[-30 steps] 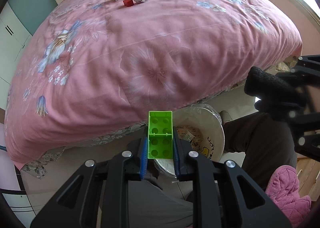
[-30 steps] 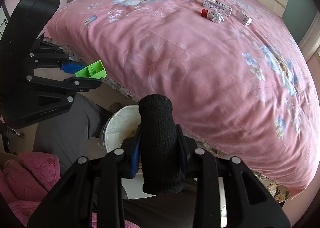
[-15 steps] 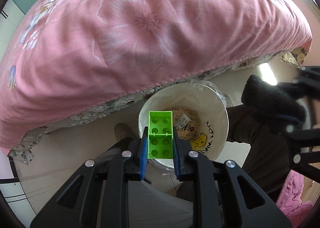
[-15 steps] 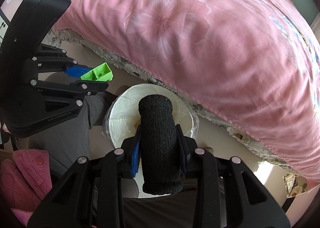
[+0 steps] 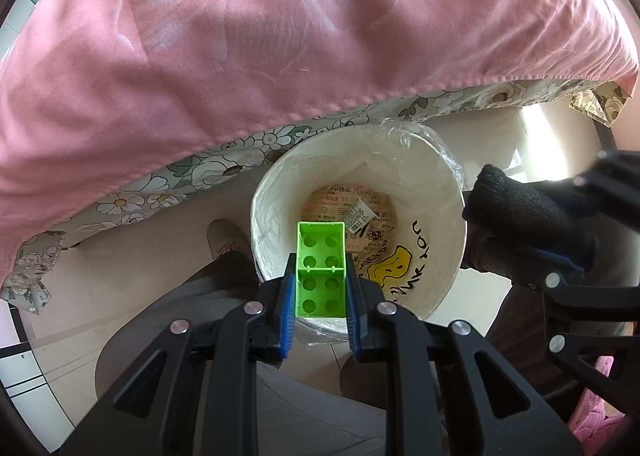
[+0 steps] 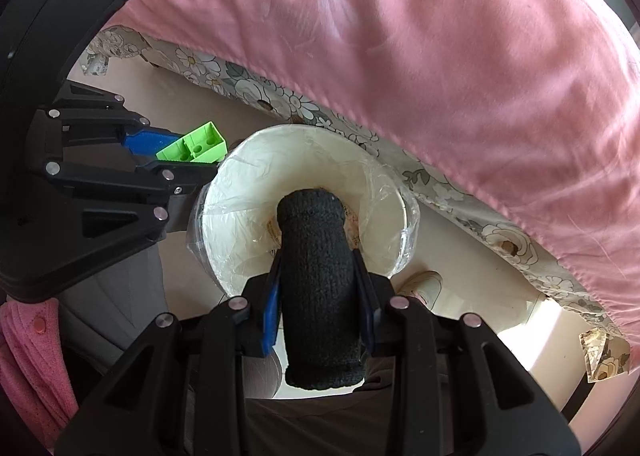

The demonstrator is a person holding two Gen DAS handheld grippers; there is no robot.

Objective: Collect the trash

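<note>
Left wrist view: left claw (image 5: 320, 288) is clamped on a green block (image 5: 320, 268) over the bin's (image 5: 448, 256) near rim; right claw (image 6: 318, 296) grips a black roll (image 6: 318, 288) above its mouth. Released here, the block may clip the rim and fall on the floor.

surface: pale tiled floor (image 5: 132, 256) | on it: round white plastic-lined waste bin (image 5: 444, 191), set just beside the pink-quilted bed (image 5: 280, 35) | light shoe (image 6: 420, 284) seen near the bin
</note>
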